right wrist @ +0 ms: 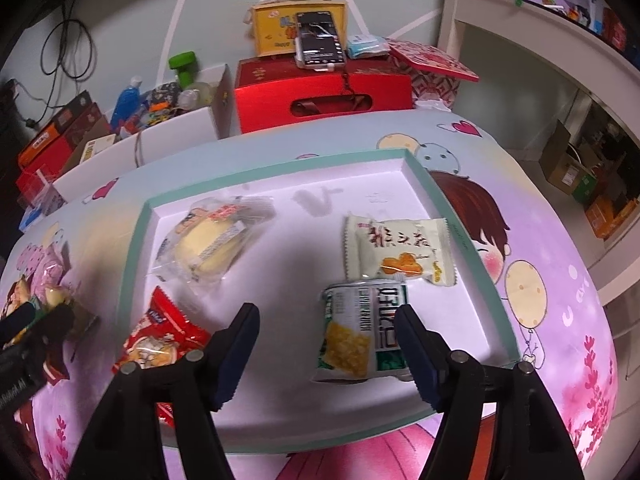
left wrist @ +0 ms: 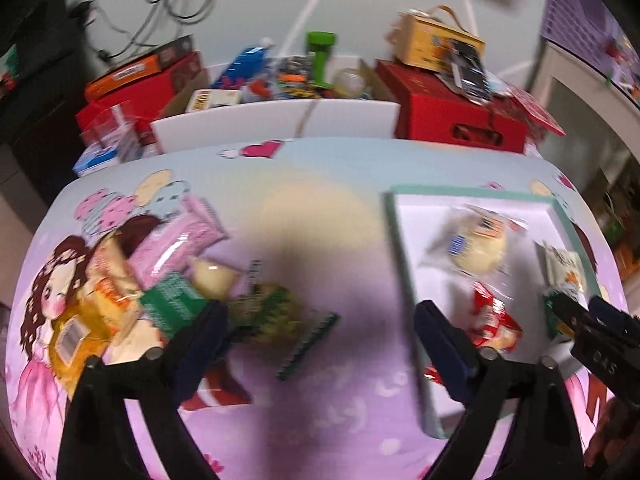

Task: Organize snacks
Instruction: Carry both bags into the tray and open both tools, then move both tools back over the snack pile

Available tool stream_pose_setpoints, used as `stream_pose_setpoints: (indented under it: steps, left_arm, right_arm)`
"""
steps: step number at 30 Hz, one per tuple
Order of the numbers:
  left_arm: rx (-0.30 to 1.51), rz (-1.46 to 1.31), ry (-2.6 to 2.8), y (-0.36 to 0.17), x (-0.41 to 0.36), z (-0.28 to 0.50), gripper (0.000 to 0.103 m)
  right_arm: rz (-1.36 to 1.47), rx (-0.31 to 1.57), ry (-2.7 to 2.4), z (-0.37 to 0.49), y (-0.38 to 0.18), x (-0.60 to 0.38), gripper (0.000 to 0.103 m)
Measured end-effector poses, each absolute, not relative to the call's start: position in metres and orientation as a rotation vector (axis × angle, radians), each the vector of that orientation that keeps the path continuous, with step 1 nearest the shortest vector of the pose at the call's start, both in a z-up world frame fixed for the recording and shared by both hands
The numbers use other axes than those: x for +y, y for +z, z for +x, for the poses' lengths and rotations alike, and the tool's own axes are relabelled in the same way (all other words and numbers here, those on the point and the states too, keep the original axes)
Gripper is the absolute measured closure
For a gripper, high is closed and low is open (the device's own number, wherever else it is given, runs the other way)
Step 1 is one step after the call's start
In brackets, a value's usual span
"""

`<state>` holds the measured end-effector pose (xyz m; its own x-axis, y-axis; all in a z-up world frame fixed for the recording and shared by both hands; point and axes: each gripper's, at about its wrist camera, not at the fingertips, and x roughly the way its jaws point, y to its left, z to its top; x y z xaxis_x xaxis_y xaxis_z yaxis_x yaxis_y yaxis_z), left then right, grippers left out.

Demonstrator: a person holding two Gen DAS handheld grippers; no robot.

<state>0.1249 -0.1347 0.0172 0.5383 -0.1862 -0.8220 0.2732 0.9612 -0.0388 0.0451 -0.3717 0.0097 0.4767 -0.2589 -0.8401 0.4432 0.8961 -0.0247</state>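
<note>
— On the cartoon tablecloth, where do our snacks lie?

— Four sit in the teal-rimmed tray: a pale bun, a red packet, a cream packet and a green-and-white packet. More snacks are heaped left of the tray.

— And our grippers?

— Our left gripper gapes wide and empty beside the heap; our right gripper stands parted about the green-and-white packet, pads clear.
</note>
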Motion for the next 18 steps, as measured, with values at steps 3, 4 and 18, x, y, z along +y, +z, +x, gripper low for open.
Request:
stream_pose_setpoints:
  steps: [3,4,18]
  left_arm:
    - [0.955,0.066,-0.238,0.019,-0.118,0.128,0.007]
    - [0.946,0.061,-0.224,0.020,-0.113,0.128,0.006]
    - [0.888,0.031,-0.110,0.038,-0.046,0.122,0.006]
  right_arm:
    - [0.201,0.989,-0.408,0.048,0.009,-0.364,0.028]
    - [0.201,0.988,-0.396,0.049,0.009,-0.362,0.028]
    - [0.175,0.935,-0.220,0.061,0.013,-0.310,0.000]
